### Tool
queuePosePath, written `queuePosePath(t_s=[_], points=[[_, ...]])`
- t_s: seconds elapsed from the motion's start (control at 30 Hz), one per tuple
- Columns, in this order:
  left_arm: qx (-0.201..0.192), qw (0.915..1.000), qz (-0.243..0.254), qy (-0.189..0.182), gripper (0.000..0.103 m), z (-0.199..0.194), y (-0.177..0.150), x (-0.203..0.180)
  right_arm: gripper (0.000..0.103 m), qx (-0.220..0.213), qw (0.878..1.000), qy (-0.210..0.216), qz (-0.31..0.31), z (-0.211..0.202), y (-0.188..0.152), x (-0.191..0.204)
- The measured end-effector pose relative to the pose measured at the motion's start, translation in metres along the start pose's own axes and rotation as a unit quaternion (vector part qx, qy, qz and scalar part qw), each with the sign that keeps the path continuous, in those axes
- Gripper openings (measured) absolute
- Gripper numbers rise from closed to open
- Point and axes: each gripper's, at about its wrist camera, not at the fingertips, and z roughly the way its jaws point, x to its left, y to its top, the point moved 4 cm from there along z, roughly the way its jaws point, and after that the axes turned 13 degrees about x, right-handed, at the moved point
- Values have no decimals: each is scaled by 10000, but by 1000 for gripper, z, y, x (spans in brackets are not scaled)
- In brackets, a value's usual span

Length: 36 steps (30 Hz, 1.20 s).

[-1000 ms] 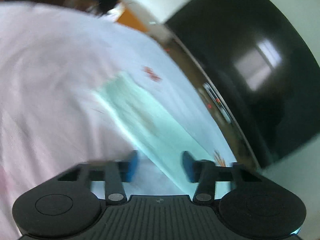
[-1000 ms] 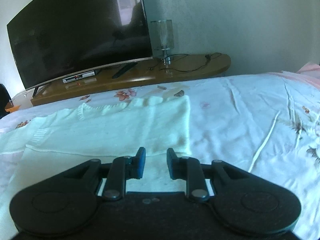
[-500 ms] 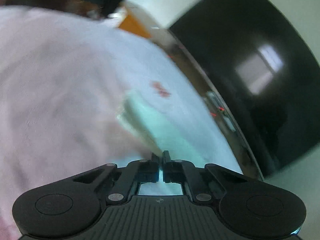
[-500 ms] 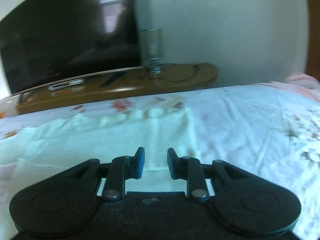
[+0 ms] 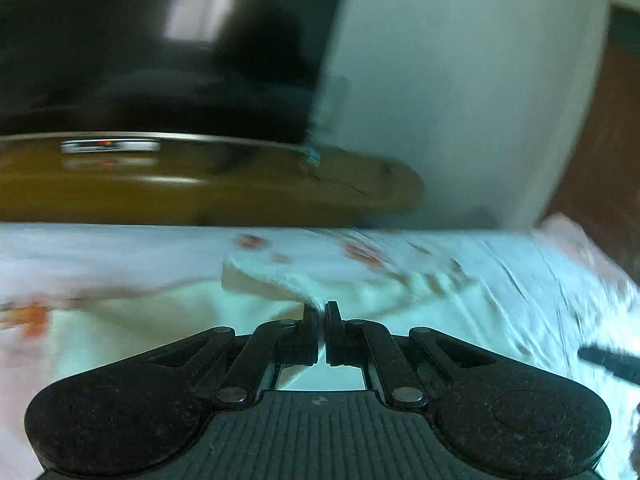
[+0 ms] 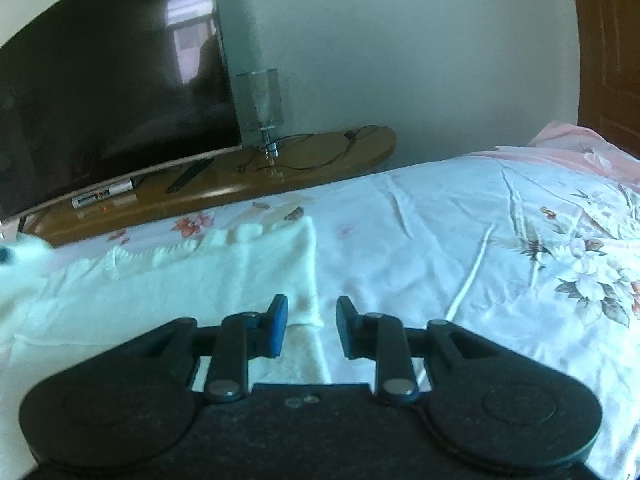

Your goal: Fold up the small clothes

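Note:
A white knit garment point(image 6: 224, 276) lies spread on the flowered bed sheet point(image 6: 440, 240). In the blurred left wrist view, a lifted fold of the garment point(image 5: 280, 276) runs into my left gripper point(image 5: 321, 308), which is shut on its edge. My right gripper point(image 6: 312, 306) hovers low over the garment's right edge. Its jaws are opening, the edge lies below the gap, and the pads do not press on it. At the far left of the right wrist view a blurred bit of raised cloth point(image 6: 24, 248) shows.
Beyond the bed stands a curved wooden shelf point(image 6: 320, 152) with a large dark TV point(image 6: 100, 112), a glass lamp point(image 6: 262, 100) and cables. A pink pillow point(image 6: 576, 144) lies at the far right, near a wooden headboard point(image 6: 612, 60).
My left gripper closed on the garment's edge, then rolled and swung far across the bed with the cloth. The right gripper's jaws widened a little and it barely shifted.

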Motion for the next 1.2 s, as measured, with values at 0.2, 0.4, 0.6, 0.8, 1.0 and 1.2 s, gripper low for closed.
queuePosePath(t_s=[0.2,0.4,0.6,0.8,1.0,1.2], points=[[750,9958,243,-473,4,87,-9,-90,31,-99,9995,166,250,-9,11,-28],[516,9971,325,-451,70,55,-42,-115,37,38,9952,904,385,-10,13,-34],[28,9972,-188,727,69,-19,-76,-27,35,541,9779,1905,666,20,10,-7],[54,9871,-920,1311,69,-47,-108,51,35,1247,9483,2576,1373,81,10,28],[222,9847,-1349,1082,69,-38,-121,79,13,1438,9477,2431,1488,110,16,55],[111,9834,-1414,1132,69,-14,-109,79,8,791,9686,2232,764,82,40,70]])
